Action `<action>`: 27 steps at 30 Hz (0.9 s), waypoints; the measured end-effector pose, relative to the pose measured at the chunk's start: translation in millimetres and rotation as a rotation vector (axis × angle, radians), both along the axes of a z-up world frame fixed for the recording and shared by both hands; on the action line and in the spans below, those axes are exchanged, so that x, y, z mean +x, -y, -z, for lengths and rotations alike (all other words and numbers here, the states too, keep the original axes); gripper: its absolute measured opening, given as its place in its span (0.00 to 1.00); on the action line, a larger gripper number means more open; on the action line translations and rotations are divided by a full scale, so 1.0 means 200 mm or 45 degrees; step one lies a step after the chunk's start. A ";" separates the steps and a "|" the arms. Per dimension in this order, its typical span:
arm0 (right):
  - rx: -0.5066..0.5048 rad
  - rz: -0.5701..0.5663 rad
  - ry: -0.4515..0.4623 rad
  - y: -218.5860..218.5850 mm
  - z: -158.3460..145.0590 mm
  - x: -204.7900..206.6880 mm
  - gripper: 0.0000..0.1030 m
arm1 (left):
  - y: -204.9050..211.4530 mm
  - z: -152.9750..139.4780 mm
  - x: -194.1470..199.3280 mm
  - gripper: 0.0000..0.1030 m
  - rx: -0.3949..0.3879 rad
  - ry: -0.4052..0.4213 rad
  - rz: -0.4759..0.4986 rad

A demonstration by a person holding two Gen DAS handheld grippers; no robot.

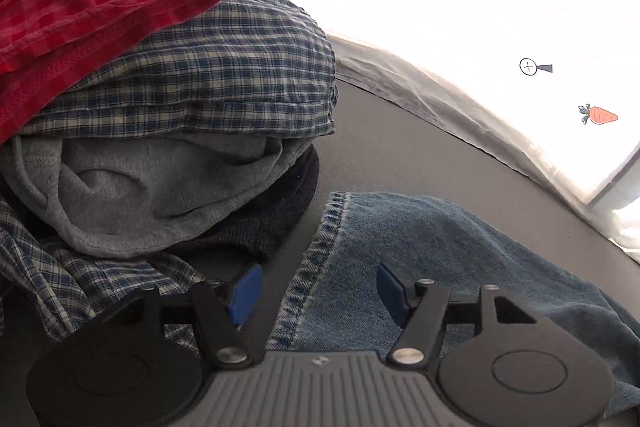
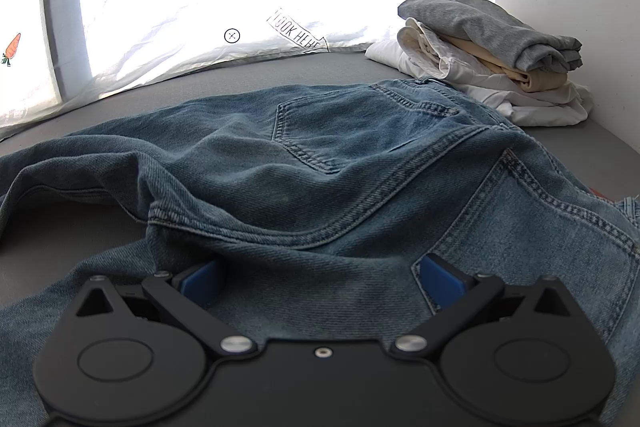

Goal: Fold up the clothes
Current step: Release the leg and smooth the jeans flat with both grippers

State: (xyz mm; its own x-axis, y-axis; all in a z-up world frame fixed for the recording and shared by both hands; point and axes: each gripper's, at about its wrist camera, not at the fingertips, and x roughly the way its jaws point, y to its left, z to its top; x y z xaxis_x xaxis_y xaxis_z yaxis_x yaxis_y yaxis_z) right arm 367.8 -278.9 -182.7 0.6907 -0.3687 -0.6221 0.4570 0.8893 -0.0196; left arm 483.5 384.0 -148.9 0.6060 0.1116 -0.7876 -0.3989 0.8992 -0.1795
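**Jeans laid out, fold not yet made**

The jeans (image 2: 320, 163) lie spread across the grey surface (image 2: 280, 75), seat side up with a back pocket showing, rumpled and with one leg looped off to the side. They appear to be the piece now being worked: a heap of unfolded clothes (image 1: 160, 99), checked shirts and a grey sweatshirt, waits close beside the hemmed leg end (image 1: 332, 247), and a small stack of folded clothes (image 2: 488, 67) sits in the far corner by the wall.

The left claw (image 1: 318, 293) is released, its blue pads apart above the stitched leg hem with nothing pinched between them. The right claw (image 2: 320, 285) also stands spread, low over the denim near the seat; cloth bulges up between its pads, but they do not look pressed onto it.

This reads as the laying-out stage, with both ends set down. The next move likely calls for smoothing the bunched leg, then taking a fresh hold at hem and waist to bring one half over the other, edges matched.
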 end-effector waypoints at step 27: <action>-0.005 0.002 -0.003 0.00 0.00 0.00 1.00 | 0.27 -0.03 0.22 0.40 0.402 0.074 0.039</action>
